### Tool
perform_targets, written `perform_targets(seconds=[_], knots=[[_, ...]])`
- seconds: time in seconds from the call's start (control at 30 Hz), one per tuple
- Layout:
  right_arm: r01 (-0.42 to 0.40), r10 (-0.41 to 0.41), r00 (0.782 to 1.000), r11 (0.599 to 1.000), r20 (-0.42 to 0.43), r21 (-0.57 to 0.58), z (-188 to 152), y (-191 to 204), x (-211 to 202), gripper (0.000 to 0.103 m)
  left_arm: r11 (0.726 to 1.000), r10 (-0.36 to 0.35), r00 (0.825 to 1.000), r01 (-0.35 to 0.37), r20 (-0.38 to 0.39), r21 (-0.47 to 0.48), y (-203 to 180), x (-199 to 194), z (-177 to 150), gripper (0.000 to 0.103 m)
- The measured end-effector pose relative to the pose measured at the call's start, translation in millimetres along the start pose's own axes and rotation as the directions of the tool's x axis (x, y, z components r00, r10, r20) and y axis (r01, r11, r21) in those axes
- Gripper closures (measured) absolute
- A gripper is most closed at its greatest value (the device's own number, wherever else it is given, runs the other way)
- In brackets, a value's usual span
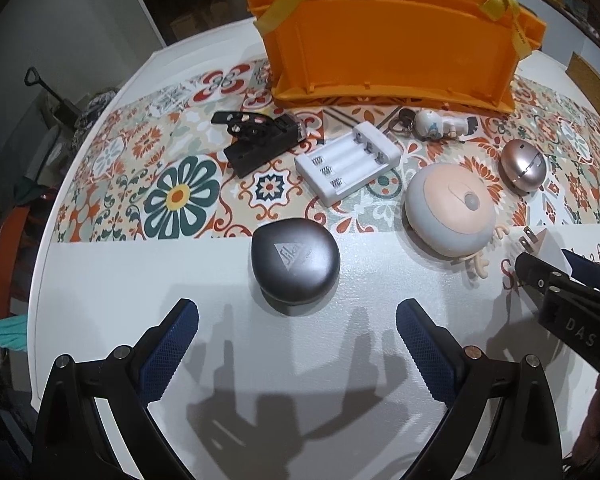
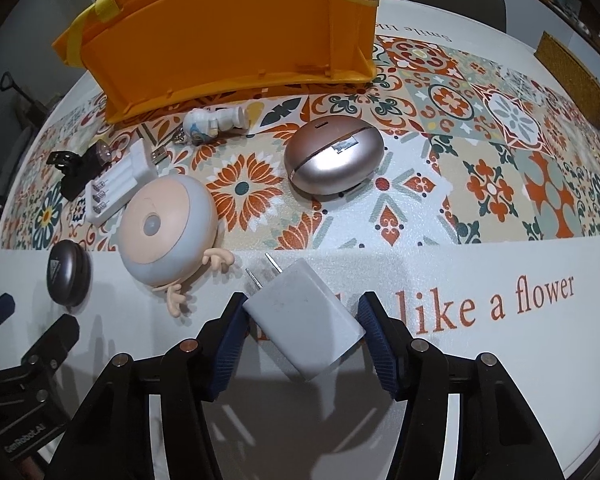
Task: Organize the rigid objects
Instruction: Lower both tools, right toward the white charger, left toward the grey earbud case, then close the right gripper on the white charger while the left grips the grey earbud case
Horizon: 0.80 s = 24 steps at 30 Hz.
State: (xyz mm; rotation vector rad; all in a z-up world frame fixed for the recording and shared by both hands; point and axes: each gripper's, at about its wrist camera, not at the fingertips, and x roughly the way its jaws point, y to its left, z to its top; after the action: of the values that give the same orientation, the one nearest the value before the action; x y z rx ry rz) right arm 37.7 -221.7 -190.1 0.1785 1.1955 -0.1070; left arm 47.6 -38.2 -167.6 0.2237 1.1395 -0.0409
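My right gripper [image 2: 302,304] is shut on a white wall charger [image 2: 304,320], which lies on the white tablecloth with its two prongs pointing away; both blue pads press its sides. In the left wrist view that charger [image 1: 540,240] shows at the right edge with the right gripper [image 1: 548,262] on it. My left gripper [image 1: 298,312] stands open just in front of a dark grey rounded case [image 1: 295,265], with nothing between its fingers. An orange crate [image 1: 388,48] stands at the back of the table.
On the patterned runner lie a black clip device [image 1: 256,136], a white battery holder [image 1: 348,162], a small figurine keychain [image 1: 432,124], a rose-gold egg-shaped case [image 1: 522,166] and a round peach-and-grey gadget with antlers [image 1: 450,208]. The table edge curves off at the left.
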Motion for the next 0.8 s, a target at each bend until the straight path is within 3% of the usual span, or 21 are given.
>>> perform_targets(seconds=[0.3, 0.57, 0.8], knots=[[-0.016, 0.016, 1.000, 1.000, 0.008, 0.004, -5, 4, -14, 0.046, 0.999, -0.032, 0.997, 0.034, 0.068, -0.024, 14, 3, 2, 0.002], [-0.024, 0.024, 1.000, 1.000, 0.019, 0.005, -9, 10, -18, 0.046, 0.999, -0.045, 0.998, 0.045, 0.032, -0.021, 19, 26, 11, 0.003], [-0.027, 0.026, 1.000, 0.999, 0.014, 0.045, -7, 8, -15, 0.046, 0.996, -0.077, 0.997, 0.077, 0.001, -0.033, 22, 45, 17, 0.017]])
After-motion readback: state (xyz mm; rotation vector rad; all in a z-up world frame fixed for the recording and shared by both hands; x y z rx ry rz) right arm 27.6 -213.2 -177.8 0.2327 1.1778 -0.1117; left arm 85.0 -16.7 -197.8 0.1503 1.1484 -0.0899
